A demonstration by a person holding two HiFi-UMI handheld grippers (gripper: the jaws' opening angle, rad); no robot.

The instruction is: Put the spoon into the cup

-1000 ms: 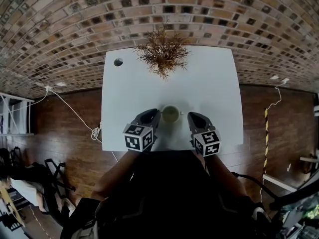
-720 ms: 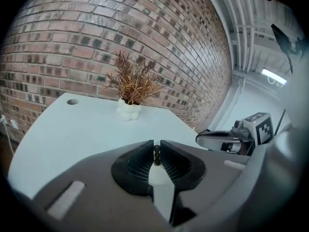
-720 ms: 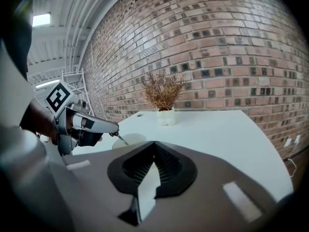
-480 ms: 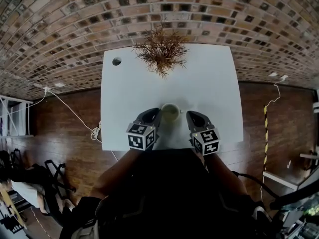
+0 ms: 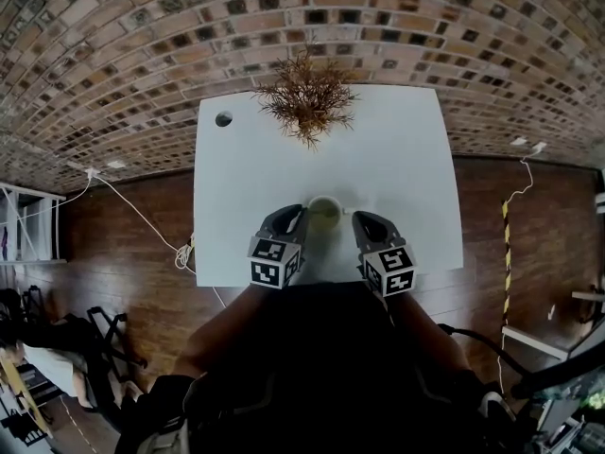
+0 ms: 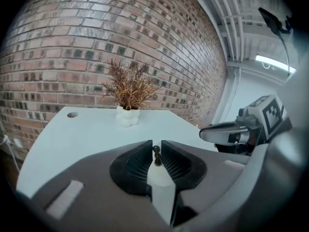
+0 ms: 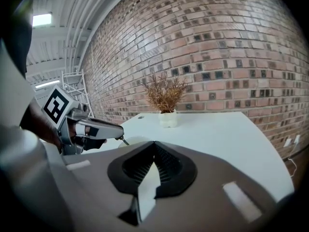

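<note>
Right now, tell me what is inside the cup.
The cup looks olive inside from above; the spoon slants down into it, handle showing. Its bowl is hidden.

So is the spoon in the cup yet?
Nearly. Done: the spoon is at the cup, and in the right gripper view its lower end seems to dip inside. In hand: the handle stands between the jaws of the left gripper, which have just been opening; I can't tell if they grip it. Left: let go fully and pull away. The right gripper is shut and empty.
</note>
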